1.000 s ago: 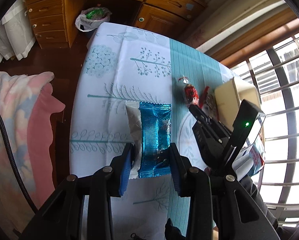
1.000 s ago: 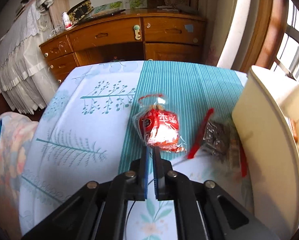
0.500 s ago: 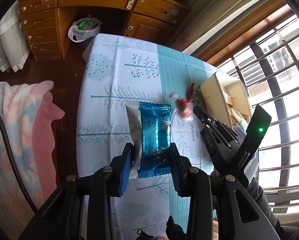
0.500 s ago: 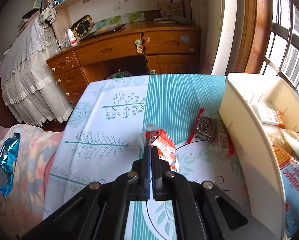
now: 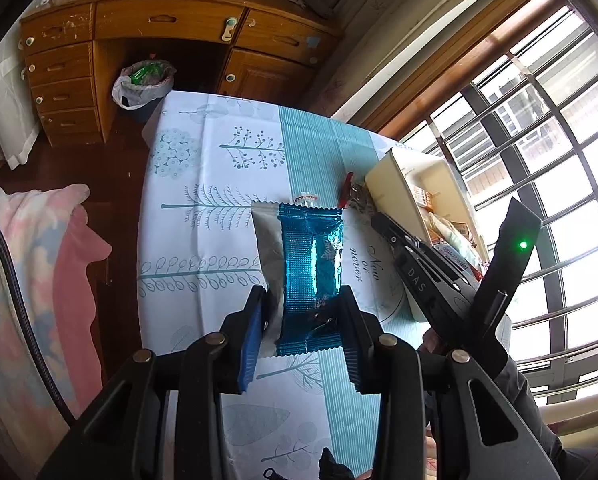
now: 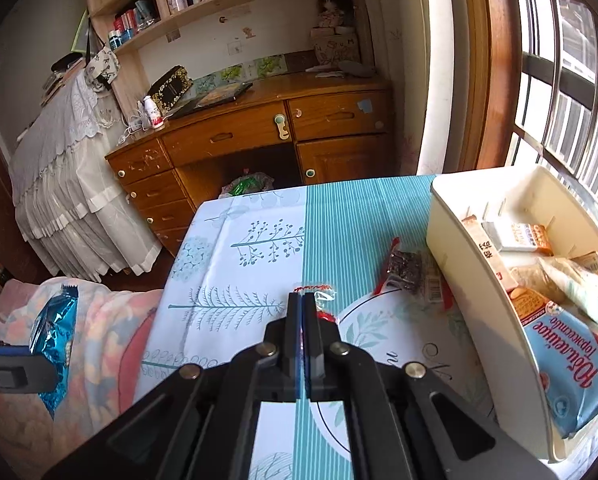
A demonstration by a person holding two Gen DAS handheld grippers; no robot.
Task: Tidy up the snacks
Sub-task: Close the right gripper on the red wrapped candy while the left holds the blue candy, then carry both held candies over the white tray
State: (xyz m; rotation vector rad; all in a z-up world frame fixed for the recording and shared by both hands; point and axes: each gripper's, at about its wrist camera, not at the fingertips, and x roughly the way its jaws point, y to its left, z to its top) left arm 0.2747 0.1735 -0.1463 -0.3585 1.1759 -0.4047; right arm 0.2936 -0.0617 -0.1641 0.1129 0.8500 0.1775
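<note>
The right hand-held gripper [image 6: 303, 308] is clenched on the red candy packet [image 6: 324, 307], hiding most of it, above the worktop [image 6: 255, 272]. The left hand-held gripper [image 5: 303, 320] grasps one blue snack packet [image 5: 311, 264]. One cream bin [image 6: 475, 280], cut off at right, holds several snacks; one dark packet [image 6: 405, 270] lies beside it.

The left gripper [image 5: 302, 322] in the lower middle of its own view has black angular arms with round brass-coloured screws, two fingers [image 5: 251, 338] with blue ribbed pads, and a black braided cable [image 5: 17, 300] at the left edge. The right gripper [image 6: 302, 308], in the lower middle of its own view, has the same black frame with brass screws and thin blue pads. At the right of the left wrist view its black body shows white letters "DAS", a small green light and a dark sleeve [image 5: 523, 396] below it.
</note>
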